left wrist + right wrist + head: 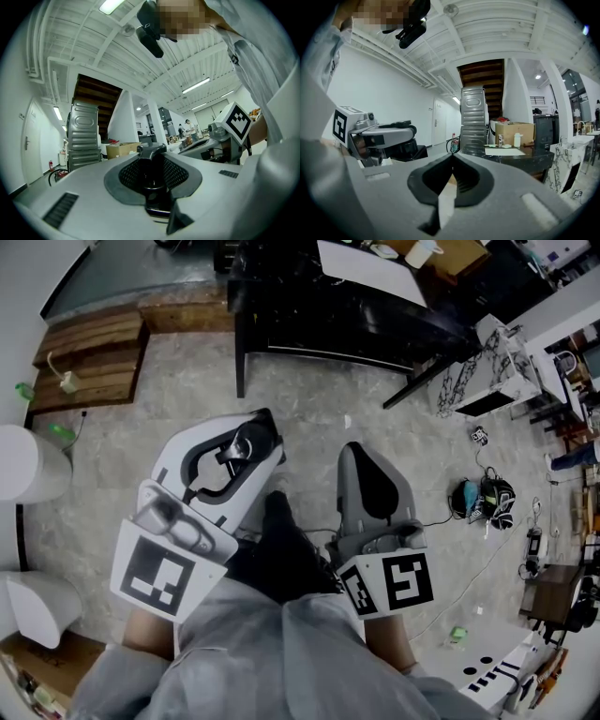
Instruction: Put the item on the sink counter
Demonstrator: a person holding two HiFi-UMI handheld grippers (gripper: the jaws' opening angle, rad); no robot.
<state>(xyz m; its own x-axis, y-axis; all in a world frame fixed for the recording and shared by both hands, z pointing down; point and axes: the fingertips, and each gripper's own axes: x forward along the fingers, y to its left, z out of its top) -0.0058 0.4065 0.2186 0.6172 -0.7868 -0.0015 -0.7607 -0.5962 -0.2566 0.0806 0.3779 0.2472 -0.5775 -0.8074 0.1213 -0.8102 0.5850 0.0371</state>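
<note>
In the head view my left gripper (255, 432) is a white body held at waist height over the floor, with a black item (236, 448) in its jaws. The left gripper view shows that black item (152, 180) upright between the ribbed pads (176, 173), its knob-like top at the tips of my left gripper (151, 151), which is shut on it. My right gripper (352, 451), grey, is held beside it to the right. In its own view the jaws of the right gripper (452, 156) meet at the tips with nothing between them.
A black table (347, 306) stands ahead, wooden steps (89, 352) at the far left. Cables and black gear (483, 498) lie on the floor to the right. A ribbed metal cabinet (472, 117) and a cardboard box (513, 131) stand beyond the dark table (520, 157).
</note>
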